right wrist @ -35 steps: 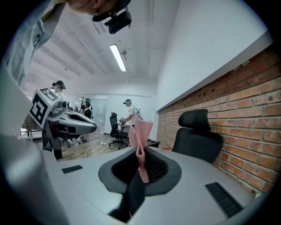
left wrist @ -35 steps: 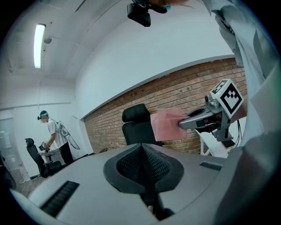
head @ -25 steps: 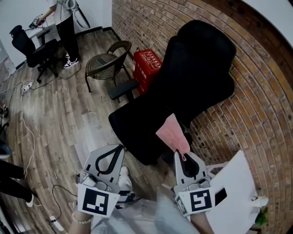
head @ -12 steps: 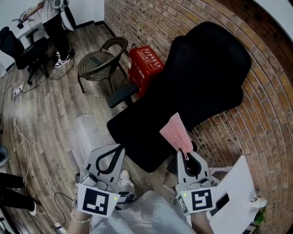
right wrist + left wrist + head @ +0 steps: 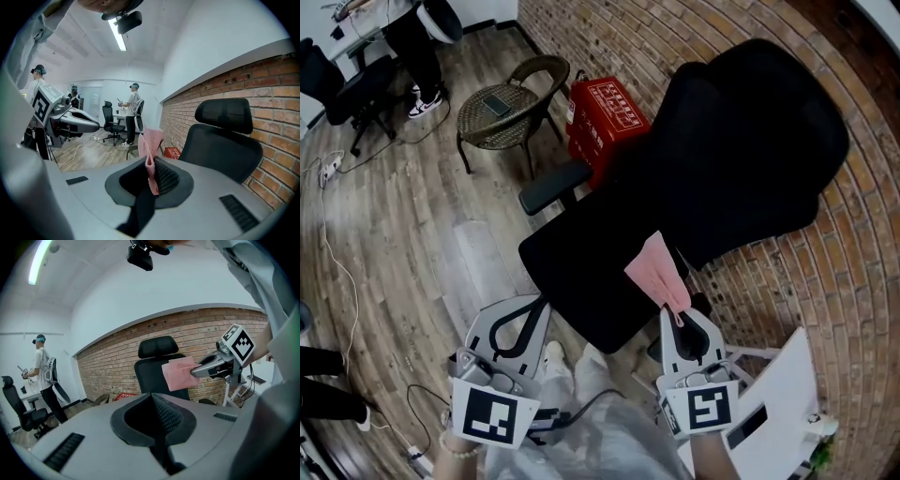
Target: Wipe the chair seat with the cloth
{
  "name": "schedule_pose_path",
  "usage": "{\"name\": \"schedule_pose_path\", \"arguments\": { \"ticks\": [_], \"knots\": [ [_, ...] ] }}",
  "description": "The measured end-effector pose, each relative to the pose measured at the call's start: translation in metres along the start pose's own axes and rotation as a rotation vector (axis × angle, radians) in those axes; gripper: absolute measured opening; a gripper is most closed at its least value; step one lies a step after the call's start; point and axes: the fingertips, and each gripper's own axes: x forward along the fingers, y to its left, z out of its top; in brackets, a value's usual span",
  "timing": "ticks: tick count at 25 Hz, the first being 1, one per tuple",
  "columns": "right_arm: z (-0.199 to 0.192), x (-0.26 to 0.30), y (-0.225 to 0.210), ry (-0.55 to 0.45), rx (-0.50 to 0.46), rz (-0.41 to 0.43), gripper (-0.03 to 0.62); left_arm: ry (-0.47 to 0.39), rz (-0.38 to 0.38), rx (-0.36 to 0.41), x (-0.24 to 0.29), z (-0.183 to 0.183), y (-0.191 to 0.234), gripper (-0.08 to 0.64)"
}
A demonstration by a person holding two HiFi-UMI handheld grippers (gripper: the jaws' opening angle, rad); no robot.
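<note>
Left of the left claw (image 5: 539, 305): wood floor (image 5: 412, 234), with a white cable (image 5: 333, 262) trailing over it. Farther ahead on that side, a person (image 5: 417, 37) stands by an office chair (image 5: 347, 75); the head view shows legs and shoes only.

Left claw: jaws pressed together, nothing between them. Its own view shows the ribbed pads (image 5: 166, 416) meeting on a closed line. The tips sit near the seat's front-left edge; contact cannot be told.

Ahead of the left claw, beyond the seat: a wicker chair (image 5: 502, 108). Just right of it, a red box (image 5: 605, 117) stands against the brick wall (image 5: 609, 37).

Between the two claws and ahead of them: the black seat (image 5: 581, 272), with an armrest (image 5: 553, 186) at its far-left side. The tall back (image 5: 741, 159) rises ahead of the right claw.

Right claw (image 5: 677, 317): jaws pinching the pink cloth (image 5: 654, 270) by one narrow end. The cloth stands up from the tips and fans wider beyond them. From the head view it overlaps the seat's right edge. The left gripper view has the cloth (image 5: 180, 373) in the air against the chair back, clear of the seat. The right gripper view shows it edge-on (image 5: 151, 140), clamped between the pads.

Right of the right claw: a white surface (image 5: 783, 384) close beside the claw's body, with a dark flat item (image 5: 748, 427) on it.
</note>
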Motion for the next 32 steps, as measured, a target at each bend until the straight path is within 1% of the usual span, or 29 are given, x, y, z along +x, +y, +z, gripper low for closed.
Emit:
{"name": "schedule_pose_path", "arguments": {
  "ticks": [7,13,19,22,26,32],
  "knots": [
    [-0.024,0.048,0.011,0.046,-0.022,0.093,0.054,0.040,0.045,-0.040,0.013,-0.030,0.017,0.018],
    [-0.044,0.097,0.023,0.032,-0.069,0.195,0.054,0.070,0.088,-0.073,0.033,-0.063,0.026,0.018],
    [-0.086,0.157,0.050,0.067,-0.119,0.301,0.054,0.093,0.104,-0.091,0.061,-0.109,0.040,0.018],
    [-0.111,0.185,0.065,0.088,-0.114,0.348,0.054,0.099,0.102,-0.097,0.075,-0.136,0.043,0.018],
    [-0.146,0.221,0.083,0.137,-0.125,0.399,0.054,0.112,0.110,-0.108,0.089,-0.172,0.051,0.018],
    [-0.188,0.265,0.110,0.178,-0.123,0.451,0.054,0.128,0.133,-0.122,0.114,-0.223,0.058,0.018]
  ]
}}
